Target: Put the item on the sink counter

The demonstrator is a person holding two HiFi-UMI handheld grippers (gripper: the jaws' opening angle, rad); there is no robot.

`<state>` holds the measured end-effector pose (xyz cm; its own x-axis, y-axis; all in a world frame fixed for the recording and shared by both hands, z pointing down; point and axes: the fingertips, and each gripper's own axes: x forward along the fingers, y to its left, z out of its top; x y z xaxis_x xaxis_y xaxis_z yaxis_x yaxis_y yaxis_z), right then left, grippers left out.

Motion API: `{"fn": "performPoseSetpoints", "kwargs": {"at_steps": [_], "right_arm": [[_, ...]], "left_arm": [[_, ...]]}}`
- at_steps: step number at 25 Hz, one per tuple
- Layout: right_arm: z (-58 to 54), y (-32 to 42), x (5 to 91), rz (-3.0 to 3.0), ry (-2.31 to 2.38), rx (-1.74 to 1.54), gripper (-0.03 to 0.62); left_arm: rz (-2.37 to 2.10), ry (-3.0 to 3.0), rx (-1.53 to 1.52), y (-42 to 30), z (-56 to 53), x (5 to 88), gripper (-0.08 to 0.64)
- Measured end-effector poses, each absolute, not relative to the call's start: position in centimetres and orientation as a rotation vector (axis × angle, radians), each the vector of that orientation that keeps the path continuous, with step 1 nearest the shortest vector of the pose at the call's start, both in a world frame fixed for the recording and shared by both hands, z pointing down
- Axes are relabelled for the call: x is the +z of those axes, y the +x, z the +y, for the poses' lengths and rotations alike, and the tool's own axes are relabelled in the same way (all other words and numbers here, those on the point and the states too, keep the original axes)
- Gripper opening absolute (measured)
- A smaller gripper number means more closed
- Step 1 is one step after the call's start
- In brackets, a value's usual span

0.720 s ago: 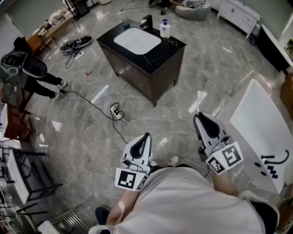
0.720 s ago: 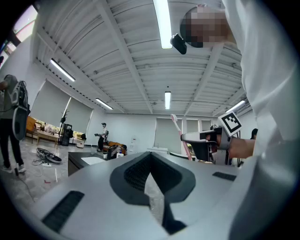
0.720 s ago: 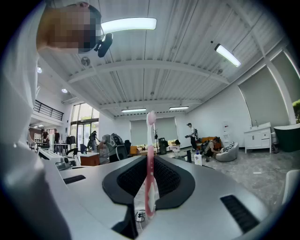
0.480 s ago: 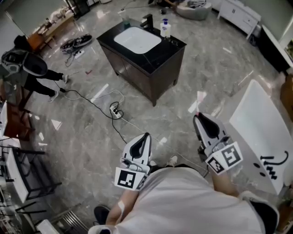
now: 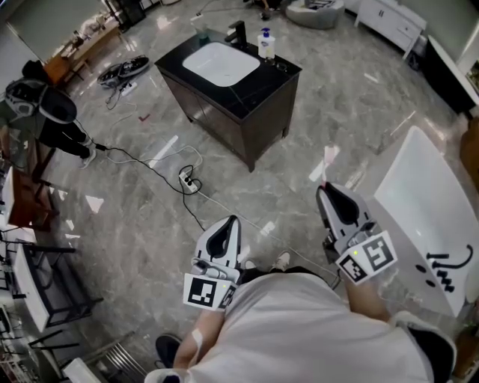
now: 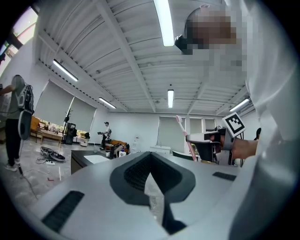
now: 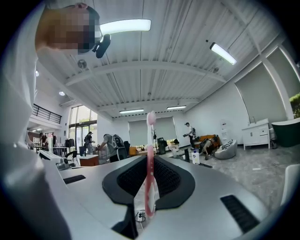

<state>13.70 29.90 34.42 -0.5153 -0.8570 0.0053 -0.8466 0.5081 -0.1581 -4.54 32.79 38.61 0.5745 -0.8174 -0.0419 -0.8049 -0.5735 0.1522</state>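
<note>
Right gripper view: right gripper (image 7: 148,185) jaws clamped on the pink toothbrush (image 7: 150,140), which stands upright with its head above the jaw tips. Left gripper (image 6: 151,183) is closed with nothing in it. Sink counter (image 5: 254,86) is well ahead of both.

Grey marbled floor (image 5: 135,217) surrounds the dark sink counter (image 5: 263,79). A power strip (image 5: 188,182) with a black cable lies on the counter's near side. A white cabinet (image 5: 389,22) stands to its far right. Strip lights (image 6: 163,21) run along the ribbed white ceiling (image 6: 122,70).
</note>
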Motion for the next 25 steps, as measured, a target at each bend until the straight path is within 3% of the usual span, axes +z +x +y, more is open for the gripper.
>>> {"fn": "performPoseSetpoints", "kwargs": {"at_steps": [13,25], "right_arm": [[29.6,18.4,35.0,2.612,-1.482,-0.255,0.067],[25.7,16.9,35.4,2.631,-1.477,-0.262,0.067]], "left_arm": [[-1.424,2.650,-0.126,-1.2,32.3,39.3,0.003],[-1.423,2.610,-0.139,-2.6,28.3,40.7,0.003]]}}
